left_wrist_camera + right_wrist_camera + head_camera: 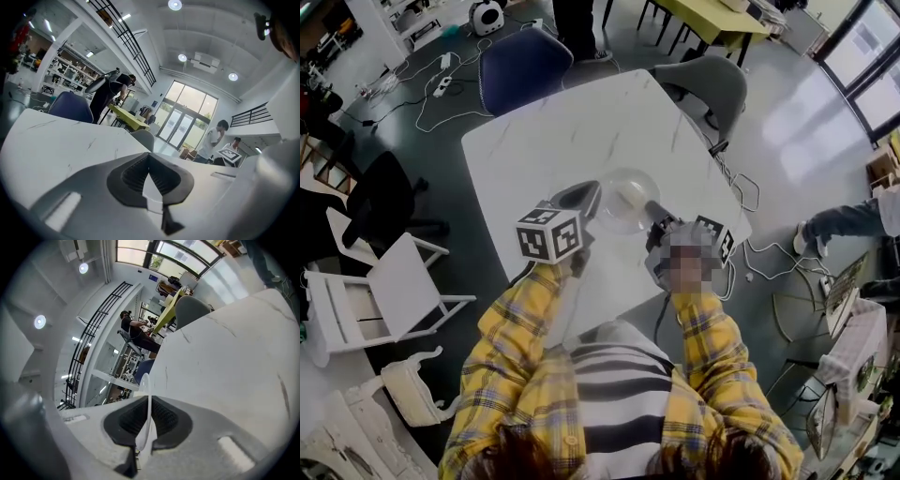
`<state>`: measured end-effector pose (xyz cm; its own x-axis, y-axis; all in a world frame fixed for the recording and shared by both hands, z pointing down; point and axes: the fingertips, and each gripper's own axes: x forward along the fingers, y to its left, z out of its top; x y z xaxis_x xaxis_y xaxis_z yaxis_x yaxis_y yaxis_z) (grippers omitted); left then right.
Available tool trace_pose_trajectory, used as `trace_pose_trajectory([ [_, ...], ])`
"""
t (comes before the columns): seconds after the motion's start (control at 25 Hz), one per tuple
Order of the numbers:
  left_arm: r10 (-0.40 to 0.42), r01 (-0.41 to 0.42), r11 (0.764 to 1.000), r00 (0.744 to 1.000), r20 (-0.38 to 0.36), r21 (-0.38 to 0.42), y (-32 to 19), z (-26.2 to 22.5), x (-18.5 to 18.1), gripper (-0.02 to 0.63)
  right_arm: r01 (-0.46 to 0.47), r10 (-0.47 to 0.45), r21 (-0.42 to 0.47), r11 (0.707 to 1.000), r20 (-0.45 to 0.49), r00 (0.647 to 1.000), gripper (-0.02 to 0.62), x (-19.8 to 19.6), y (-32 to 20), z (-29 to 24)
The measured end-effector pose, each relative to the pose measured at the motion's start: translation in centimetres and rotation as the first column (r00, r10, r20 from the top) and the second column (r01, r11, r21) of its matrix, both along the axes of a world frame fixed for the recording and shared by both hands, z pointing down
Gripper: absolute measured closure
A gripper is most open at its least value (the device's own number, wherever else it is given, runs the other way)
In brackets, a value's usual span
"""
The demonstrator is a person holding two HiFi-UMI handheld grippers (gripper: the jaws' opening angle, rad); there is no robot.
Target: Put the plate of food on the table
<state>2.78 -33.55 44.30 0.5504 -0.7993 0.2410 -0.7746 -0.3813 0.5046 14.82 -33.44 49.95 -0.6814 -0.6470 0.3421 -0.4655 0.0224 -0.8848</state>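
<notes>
I hold the clear plate in the middle of the head view, over the white desk. My left gripper is clenched on the plate's left side. My right gripper is clenched on its right side. In the right gripper view the thin rim sits right between the dark pads. I think I grip both sides so the plate is flat and nothing slides off. I cannot see any food on it; it looks see-through. I think the plate is not down on the desk yet. I can read no words or brand names. The cube on the left gripper shows only black and white squares.
</notes>
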Motion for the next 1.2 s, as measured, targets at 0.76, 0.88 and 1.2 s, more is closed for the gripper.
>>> trace_pose_trajectory([
  [0.76,-0.228,0.233,0.969,0.972,0.064,-0.083,-2.8,4.2,-5.8,0.62,0.177,-0.177,-0.072,0.982,-0.003,0.984,0.581,-7.2,-9.7,4.8],
  [0.88,-0.262,0.268,0.96,0.962,0.074,-0.087,-2.3,4.6,-8.0,0.62,0.207,-0.207,-0.077,0.975,-0.001,0.978,0.581,-9.9,-10.2,5.2],
  [1.2,-0.299,0.307,0.944,0.951,0.08,-0.117,-0.8,6.2,-13.0,0.62,0.227,-0.229,-0.093,0.969,-0.012,0.973,0.581,-15.4,-10.3,6.5],
])
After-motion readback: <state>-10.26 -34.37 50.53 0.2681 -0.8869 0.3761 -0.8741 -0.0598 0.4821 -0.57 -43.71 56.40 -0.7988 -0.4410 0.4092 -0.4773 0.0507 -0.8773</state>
